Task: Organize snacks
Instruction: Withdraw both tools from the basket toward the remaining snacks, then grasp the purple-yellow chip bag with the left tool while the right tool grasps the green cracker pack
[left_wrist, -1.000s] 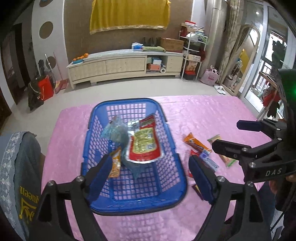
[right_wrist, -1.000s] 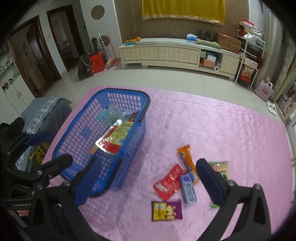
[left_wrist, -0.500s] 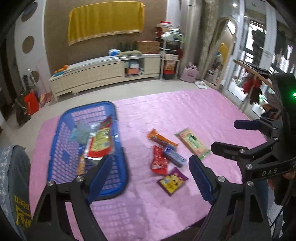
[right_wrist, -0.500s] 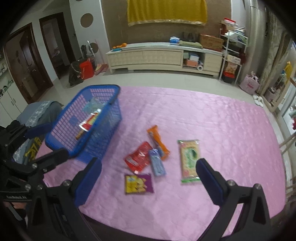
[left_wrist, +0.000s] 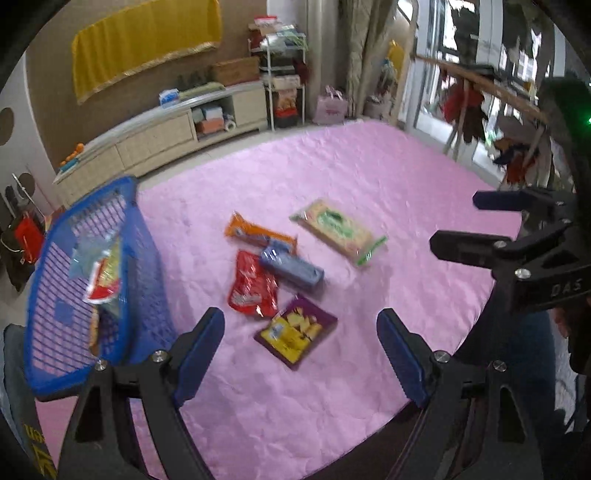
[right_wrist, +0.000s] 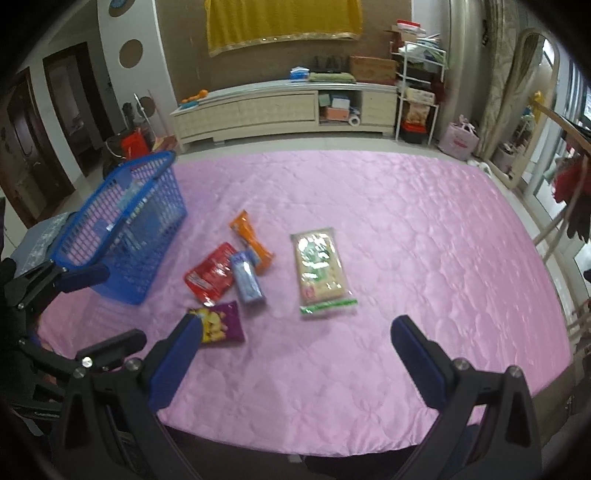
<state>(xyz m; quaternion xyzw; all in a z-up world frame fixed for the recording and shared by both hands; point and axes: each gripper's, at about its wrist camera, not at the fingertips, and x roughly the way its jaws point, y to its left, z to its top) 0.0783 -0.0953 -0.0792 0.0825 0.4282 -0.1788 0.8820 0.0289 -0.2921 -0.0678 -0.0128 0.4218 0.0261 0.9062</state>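
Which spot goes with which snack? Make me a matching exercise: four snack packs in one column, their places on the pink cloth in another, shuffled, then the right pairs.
Snacks:
1. purple pack
2. green-printed cracker pack
3. orange pack
4. red pouch

Places:
A. lies apart from the cluster, farthest from the blue basket
B. the loose pack farthest from the cameras
C. nearest the near table edge
D. left of the light blue pack, on the basket's side

Pairs: 1-C, 2-A, 3-B, 4-D
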